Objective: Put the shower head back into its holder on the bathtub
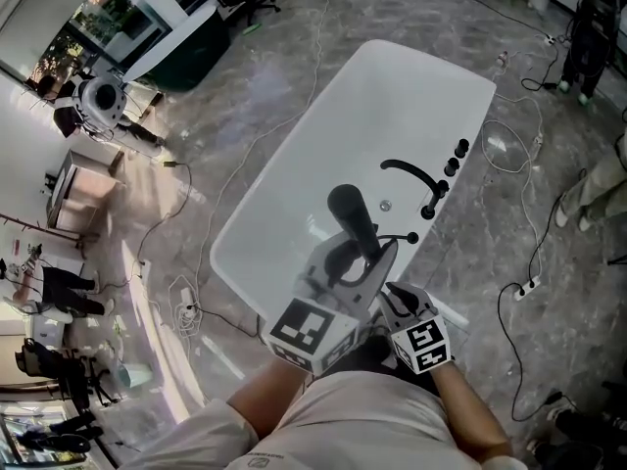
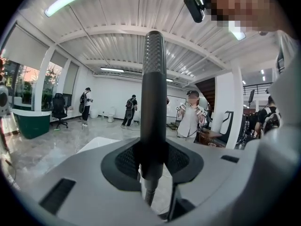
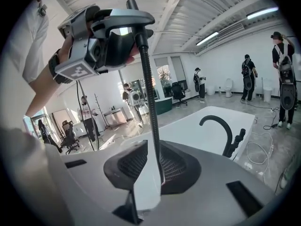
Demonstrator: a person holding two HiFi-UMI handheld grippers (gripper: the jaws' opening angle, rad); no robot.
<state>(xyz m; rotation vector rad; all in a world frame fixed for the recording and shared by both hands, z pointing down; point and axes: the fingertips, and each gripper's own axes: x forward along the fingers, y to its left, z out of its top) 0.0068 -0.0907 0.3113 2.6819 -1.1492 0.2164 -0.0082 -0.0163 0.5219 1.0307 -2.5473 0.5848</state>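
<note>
In the head view, the left tool [image 1: 357,258] is closed on the black shower head [image 1: 351,213] and holds it upright over the near end of the white bathtub [image 1: 392,96]. So the shower head is in the air, apart from the black faucet [image 1: 411,172] and the row of black knobs [image 1: 457,157] on the tub's right rim. The right tool [image 1: 390,296] is just beside the left one, at its right. Each tool has a cube with black and white square markers; these patterns are the only print I can make out. White cables [image 1: 529,233] lie on the grey floor [image 1: 294,57]. In the left gripper view, the two dark pads of the left tool [image 2: 153,163] press on the handle of the shower head [image 2: 153,93], which stands straight up between them. In the right gripper view, the jaws of the right tool [image 3: 149,167] stand apart, and the ribbed hose [image 3: 149,98] passes between them along the right pad and goes up to the left tool [image 3: 113,29]. Behind, there are the bathtub [image 3: 188,131] and the faucet [image 3: 219,126].
</note>
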